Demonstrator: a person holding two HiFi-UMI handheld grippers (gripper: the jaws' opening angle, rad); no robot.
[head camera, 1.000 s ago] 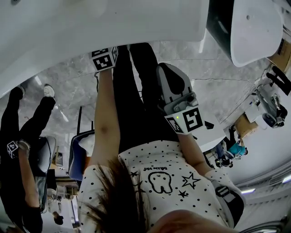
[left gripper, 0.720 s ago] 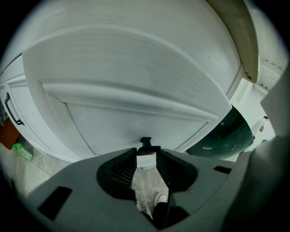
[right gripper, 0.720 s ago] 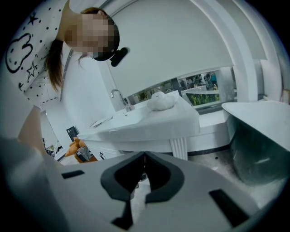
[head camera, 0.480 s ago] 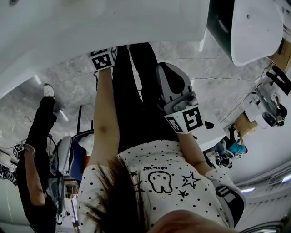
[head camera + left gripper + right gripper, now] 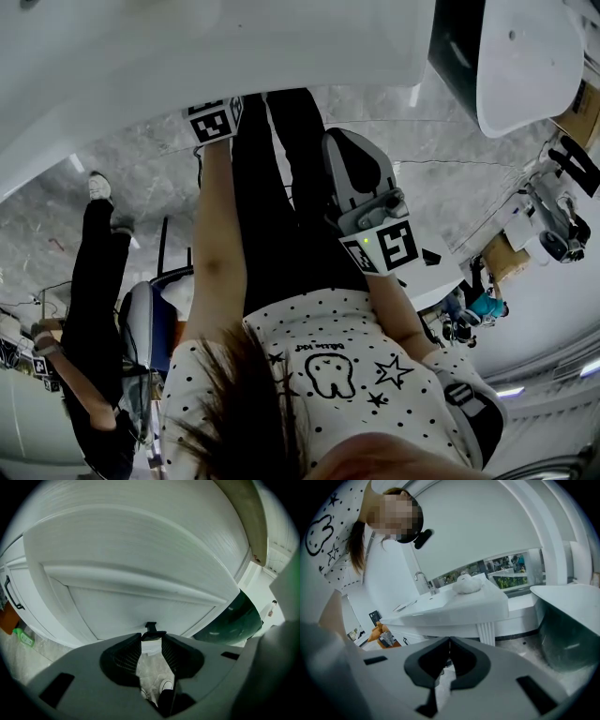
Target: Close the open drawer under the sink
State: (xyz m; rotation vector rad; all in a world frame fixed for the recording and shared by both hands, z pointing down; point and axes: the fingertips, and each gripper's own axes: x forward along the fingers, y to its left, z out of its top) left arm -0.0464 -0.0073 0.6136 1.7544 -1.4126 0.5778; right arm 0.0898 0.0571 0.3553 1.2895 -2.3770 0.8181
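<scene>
The white drawer front [image 5: 140, 569] fills the left gripper view, with a small black handle [image 5: 151, 627] low in its middle. My left gripper [image 5: 151, 638] has its ribbed jaws a narrow gap apart, tips closed on that handle's bar. In the head view only its marker cube [image 5: 214, 120] shows, pressed against the white front [image 5: 234, 47]. My right gripper [image 5: 449, 641] is shut with nothing in it. It hangs back beside my body [image 5: 361, 187] and points away from the drawer, across the room.
A white bathtub [image 5: 525, 66] stands at the right, with a dark-sided tub [image 5: 232, 620] next to the drawer. A cabinet with a black pull [image 5: 11, 595] is at the left. A sink counter with a faucet [image 5: 423, 581] is across the room. Another person in black [image 5: 94, 309] stands nearby.
The person in black at the left has walked and shifted position. Both grippers and the drawer front stay where they were.
</scene>
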